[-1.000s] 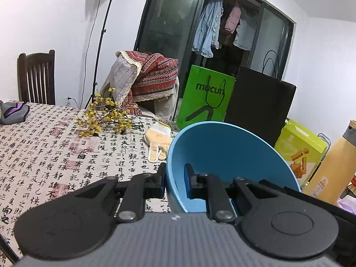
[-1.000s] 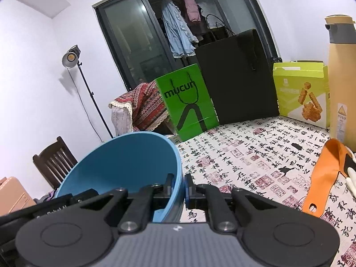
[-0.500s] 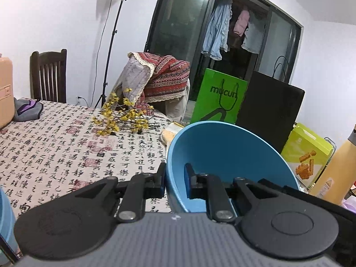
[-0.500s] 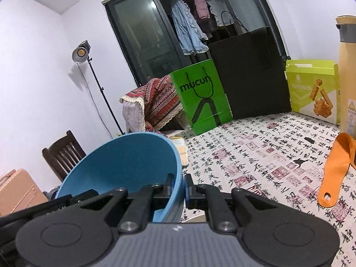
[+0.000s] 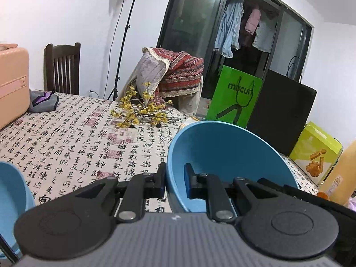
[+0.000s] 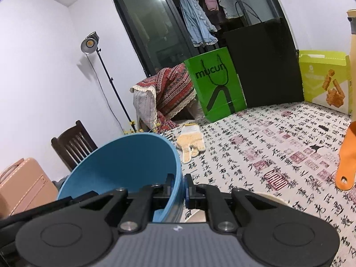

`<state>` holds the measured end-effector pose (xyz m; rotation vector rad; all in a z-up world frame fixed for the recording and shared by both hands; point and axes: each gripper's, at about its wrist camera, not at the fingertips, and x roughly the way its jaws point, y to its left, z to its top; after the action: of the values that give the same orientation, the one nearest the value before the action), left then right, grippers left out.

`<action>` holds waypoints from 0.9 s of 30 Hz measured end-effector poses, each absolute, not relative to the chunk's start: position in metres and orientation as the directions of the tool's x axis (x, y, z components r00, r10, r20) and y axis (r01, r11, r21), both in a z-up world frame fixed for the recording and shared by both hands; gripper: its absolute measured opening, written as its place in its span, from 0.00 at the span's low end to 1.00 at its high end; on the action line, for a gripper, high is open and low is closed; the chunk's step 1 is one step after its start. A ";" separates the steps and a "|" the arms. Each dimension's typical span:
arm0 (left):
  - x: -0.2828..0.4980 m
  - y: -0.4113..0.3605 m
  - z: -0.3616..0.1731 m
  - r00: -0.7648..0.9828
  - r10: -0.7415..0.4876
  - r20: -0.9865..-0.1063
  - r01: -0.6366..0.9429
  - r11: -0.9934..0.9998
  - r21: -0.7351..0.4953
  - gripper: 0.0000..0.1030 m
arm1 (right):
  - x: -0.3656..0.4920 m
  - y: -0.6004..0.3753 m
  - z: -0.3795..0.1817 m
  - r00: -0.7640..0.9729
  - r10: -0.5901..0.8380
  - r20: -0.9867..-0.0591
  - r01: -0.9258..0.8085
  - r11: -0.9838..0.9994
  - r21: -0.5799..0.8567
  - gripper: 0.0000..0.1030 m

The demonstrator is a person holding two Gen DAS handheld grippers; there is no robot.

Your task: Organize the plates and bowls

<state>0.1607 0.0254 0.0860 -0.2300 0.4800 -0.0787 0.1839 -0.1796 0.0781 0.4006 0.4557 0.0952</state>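
I've got a second light-blue bowl [image 5: 11, 202] at far left on the table [image 5: 73, 138]. Left gripper [image 5: 174, 181] is clamped on the blue bowl's [image 5: 224, 153] left rim, bowl raised above the cloth. Right gripper [image 6: 179, 188] pinches its opposite rim, nearly closed. Glove [image 6: 191, 140] beyond.

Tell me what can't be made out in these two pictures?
- Blue bowl, left wrist view: its base, hidden behind the left gripper.
- Second, lighter blue bowl, left wrist view: mostly cut off by the frame edge.
- Pale dish, right wrist view: mostly hidden behind the right gripper.
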 end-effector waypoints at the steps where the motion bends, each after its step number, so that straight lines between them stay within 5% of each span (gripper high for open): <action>1: 0.161 0.027 0.085 0.883 -0.127 -0.452 0.018 0.971 -0.238 0.15 | 0.184 -0.178 0.077 0.893 0.180 -0.412 -0.001 0.918 0.398 0.09; 27: 0.139 0.083 0.079 0.881 -0.075 -0.466 -0.055 0.964 -0.259 0.15 | 0.179 -0.122 0.069 0.862 0.254 -0.438 -0.062 0.911 0.407 0.09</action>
<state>0.1388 0.0834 0.0787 -0.2708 0.4933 -0.0102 0.1793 -0.1220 0.0689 0.3934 0.5068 0.1703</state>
